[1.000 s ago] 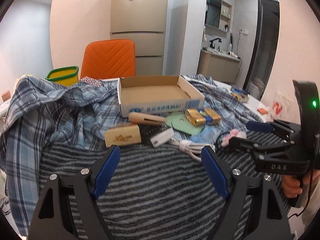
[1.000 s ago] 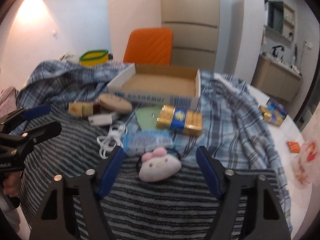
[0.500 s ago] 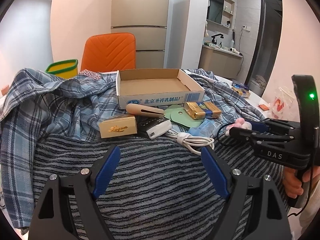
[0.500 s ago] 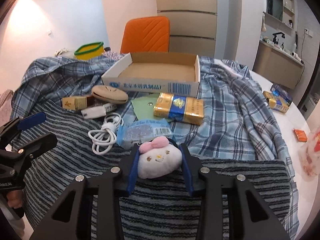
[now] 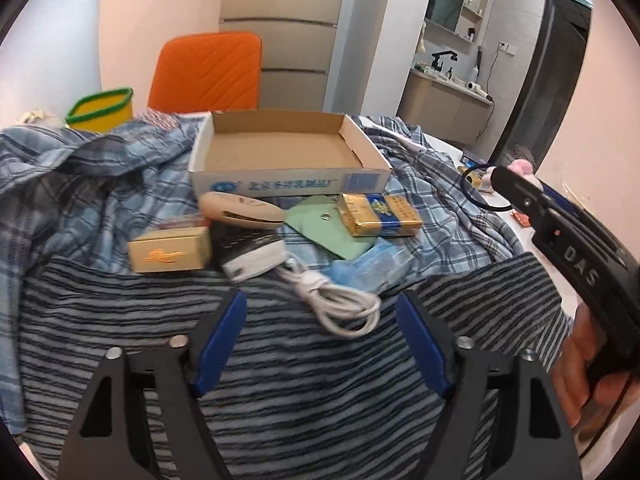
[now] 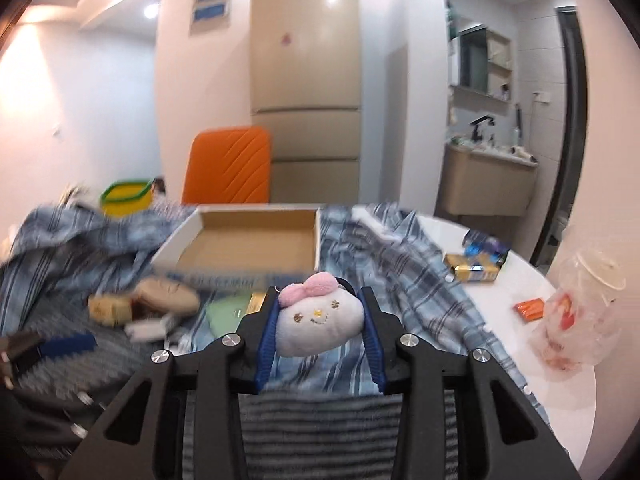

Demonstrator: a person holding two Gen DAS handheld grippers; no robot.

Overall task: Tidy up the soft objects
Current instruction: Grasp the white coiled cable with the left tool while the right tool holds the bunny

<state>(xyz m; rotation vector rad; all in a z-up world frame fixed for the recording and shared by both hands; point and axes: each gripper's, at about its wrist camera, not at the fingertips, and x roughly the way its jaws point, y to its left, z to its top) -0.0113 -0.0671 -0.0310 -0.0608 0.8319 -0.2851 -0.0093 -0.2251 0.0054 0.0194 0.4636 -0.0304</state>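
Blue-padded right gripper [image 6: 320, 322] is pinching the small white plush toy with pink bow [image 6: 318, 320] above the striped cloth; at twelve o'clock I'm seeing the open cardboard box [image 6: 244, 246]. My left gripper [image 5: 322, 340] is closing on nothing.

So a second ago the plush toy [image 6: 318, 322] was just lying on the striped cloth [image 6: 320, 432] between the right tool's [image 6: 320, 324] wide-open jaws — now those jaws are clamped on its sides and it's up off the cloth, hanging in front of the cardboard box [image 6: 248, 240]. From the left camera, the toy's pink bow [image 5: 520, 166] has gone from down beside the white cable [image 5: 332, 300] to higher, out at the right. Left tool [image 5: 320, 340] slid in nearer the clutter — its jaws are closing, nothing between them.
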